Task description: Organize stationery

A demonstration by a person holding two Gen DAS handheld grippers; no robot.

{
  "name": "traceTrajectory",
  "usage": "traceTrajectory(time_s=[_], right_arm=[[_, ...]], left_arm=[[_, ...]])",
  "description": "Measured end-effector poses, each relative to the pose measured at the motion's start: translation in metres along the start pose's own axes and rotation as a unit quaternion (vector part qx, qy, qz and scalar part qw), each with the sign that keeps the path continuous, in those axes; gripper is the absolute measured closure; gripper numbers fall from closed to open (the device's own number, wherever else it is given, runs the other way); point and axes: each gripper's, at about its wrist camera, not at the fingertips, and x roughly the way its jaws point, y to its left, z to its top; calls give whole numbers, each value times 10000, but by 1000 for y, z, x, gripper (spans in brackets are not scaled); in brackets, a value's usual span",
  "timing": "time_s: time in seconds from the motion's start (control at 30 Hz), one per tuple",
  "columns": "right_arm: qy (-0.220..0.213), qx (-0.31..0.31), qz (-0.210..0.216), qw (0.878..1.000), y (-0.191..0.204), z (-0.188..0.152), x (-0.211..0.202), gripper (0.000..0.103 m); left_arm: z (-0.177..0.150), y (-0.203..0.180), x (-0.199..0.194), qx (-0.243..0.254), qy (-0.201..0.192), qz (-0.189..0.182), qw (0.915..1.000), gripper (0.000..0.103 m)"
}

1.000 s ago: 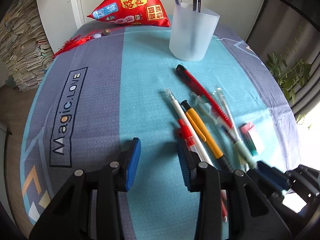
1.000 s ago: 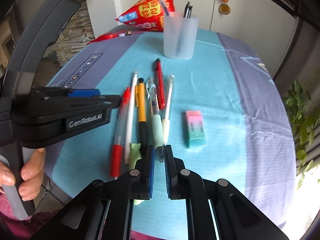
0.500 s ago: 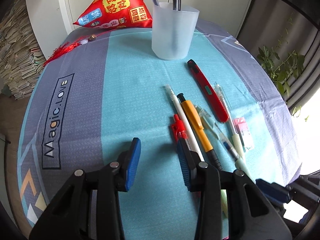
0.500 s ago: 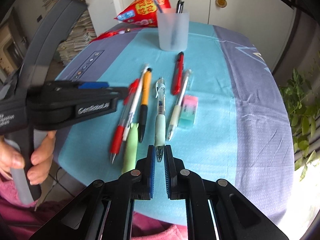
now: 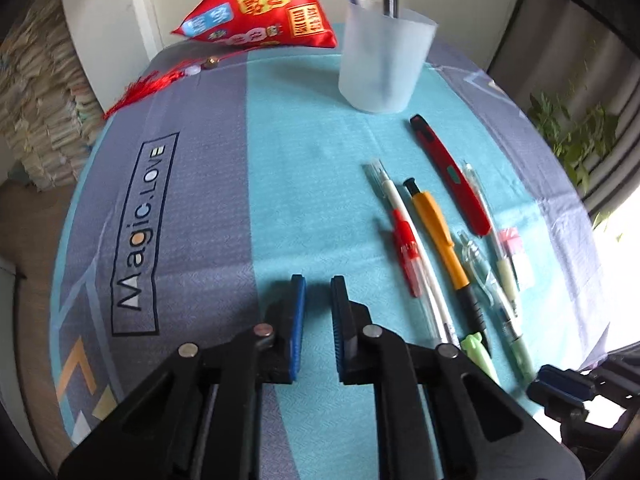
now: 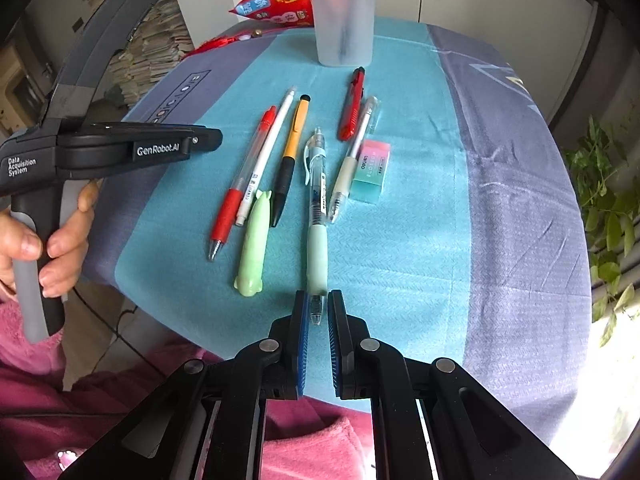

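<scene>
Our right gripper (image 6: 318,303) is clamped on the tip of the mint-grip pen (image 6: 317,216) lying on the tablecloth (image 6: 420,240); our left gripper (image 5: 318,286) has pinched together on nothing, beside the pen row.

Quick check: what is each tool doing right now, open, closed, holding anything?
Left tool: closed, nothing between its fingers, above bare tablecloth.
Right tool: closed on the tip of the mint-grip pen, which lies on the cloth.

The left claw (image 5: 318,292) is closed with nothing in it, just above the blue cloth (image 5: 304,184). Pens (image 5: 436,240) lie in a row to its right. A frosted cup (image 5: 384,68) stands far ahead.
</scene>
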Motion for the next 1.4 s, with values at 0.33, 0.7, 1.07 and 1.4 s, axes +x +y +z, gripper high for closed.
traceTrajectory(time_s=[0.33, 0.7, 1.07, 1.4], right_arm=[[-81, -113, -58, 9999, 6, 8, 1, 91], [-85, -10, -51, 10000, -1, 9, 9, 90], [-517, -148, -74, 9985, 6, 46, 4, 90], [-247, -341, -124, 9990, 12, 85, 35, 90]], left_arm=[[-8, -46, -5, 594, -51, -578, 9965, 70], [-10, -24, -1, 583, 34, -128, 9982, 67], [-1, -15, 1, 225, 107, 42, 9997, 68], [3, -21, 6, 322, 17, 138, 9994, 70]])
